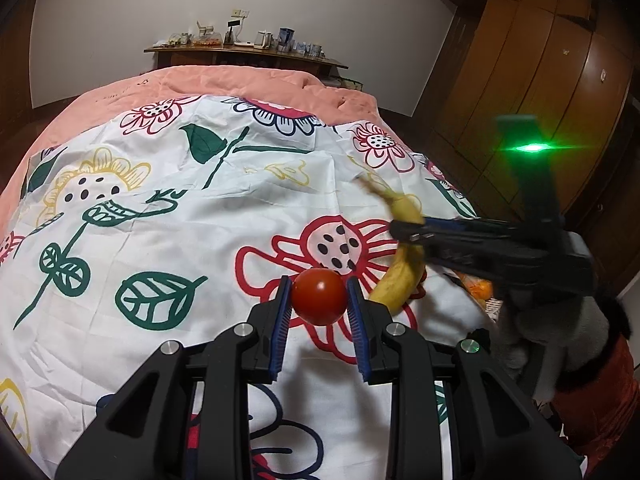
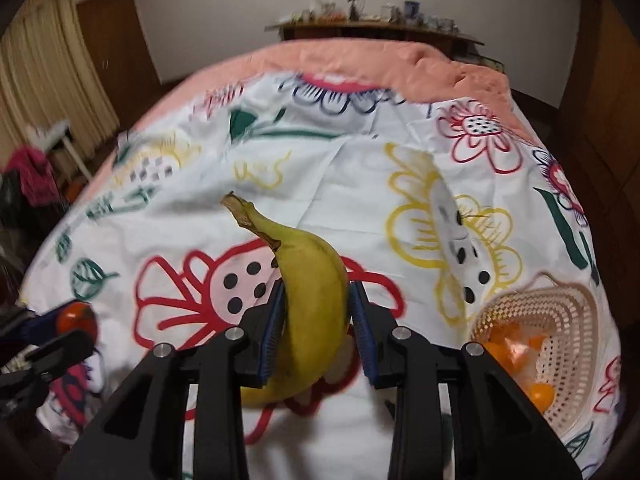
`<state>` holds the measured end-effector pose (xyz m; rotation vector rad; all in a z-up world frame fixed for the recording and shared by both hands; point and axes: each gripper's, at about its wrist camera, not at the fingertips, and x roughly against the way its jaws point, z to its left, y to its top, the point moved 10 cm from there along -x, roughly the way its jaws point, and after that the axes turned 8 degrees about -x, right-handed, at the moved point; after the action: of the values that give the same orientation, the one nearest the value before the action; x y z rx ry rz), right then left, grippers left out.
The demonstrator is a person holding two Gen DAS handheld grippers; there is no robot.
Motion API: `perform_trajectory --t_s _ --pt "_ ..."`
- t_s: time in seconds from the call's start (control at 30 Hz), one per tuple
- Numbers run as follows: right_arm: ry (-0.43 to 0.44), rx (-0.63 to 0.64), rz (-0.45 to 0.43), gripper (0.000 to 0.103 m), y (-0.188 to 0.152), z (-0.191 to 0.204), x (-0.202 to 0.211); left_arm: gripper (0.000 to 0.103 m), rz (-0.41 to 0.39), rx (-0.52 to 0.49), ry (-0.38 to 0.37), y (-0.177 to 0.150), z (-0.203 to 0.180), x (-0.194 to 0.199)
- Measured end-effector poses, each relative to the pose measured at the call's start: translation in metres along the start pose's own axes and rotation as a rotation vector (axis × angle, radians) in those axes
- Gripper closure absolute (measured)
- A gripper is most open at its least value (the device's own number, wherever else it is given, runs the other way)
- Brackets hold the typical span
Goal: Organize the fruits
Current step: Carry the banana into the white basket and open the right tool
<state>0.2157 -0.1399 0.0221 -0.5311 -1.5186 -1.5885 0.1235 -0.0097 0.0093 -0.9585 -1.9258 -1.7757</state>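
My left gripper [image 1: 319,285] is shut on a red tomato [image 1: 319,299], held just above the flowered bedspread [image 1: 192,232]. The right wrist view shows the same tomato [image 2: 76,316] at the far left, in the left gripper [image 2: 52,338]. My right gripper [image 2: 318,287] is shut on a yellow banana [image 2: 316,304], stem pointing up and away, blue pads on both its sides. In the left wrist view the right gripper [image 1: 402,231] comes in from the right and holds the banana [image 1: 402,276] upright, just right of the tomato.
A cream woven basket [image 2: 572,312] with several orange fruits [image 2: 516,350] sits on the bed at the right; a bit of orange fruit [image 1: 478,289] shows under the right gripper. Beyond the bed are a cluttered shelf [image 1: 244,50], wooden wardrobes [image 1: 540,80] on the right and curtains [image 2: 52,72] on the left.
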Motion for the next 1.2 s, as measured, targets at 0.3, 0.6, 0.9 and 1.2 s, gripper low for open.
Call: perform_trajectory --t_s 0.3,0.6,0.9,1.2 --pt "0.004 -0.182 -0.142 0.071 0.008 -0.069 0.062 0.075 -0.007 -0.041 -0.004 0.009 -0.02 0.004" --pt "-0.088 -0.286 -0.165 0.071 -0.019 -0.153 0.09 0.075 0.003 -0.084 -0.018 0.013 -0.043 -0.001" --pt "-0.121 -0.373 -0.074 0.071 -0.059 -0.204 0.068 0.075 0.013 -0.116 -0.029 0.016 -0.059 -0.004" --pt "-0.084 -0.465 -0.035 0.071 -0.055 -0.235 0.037 0.075 0.028 -0.14 -0.039 0.017 -0.069 -0.013"
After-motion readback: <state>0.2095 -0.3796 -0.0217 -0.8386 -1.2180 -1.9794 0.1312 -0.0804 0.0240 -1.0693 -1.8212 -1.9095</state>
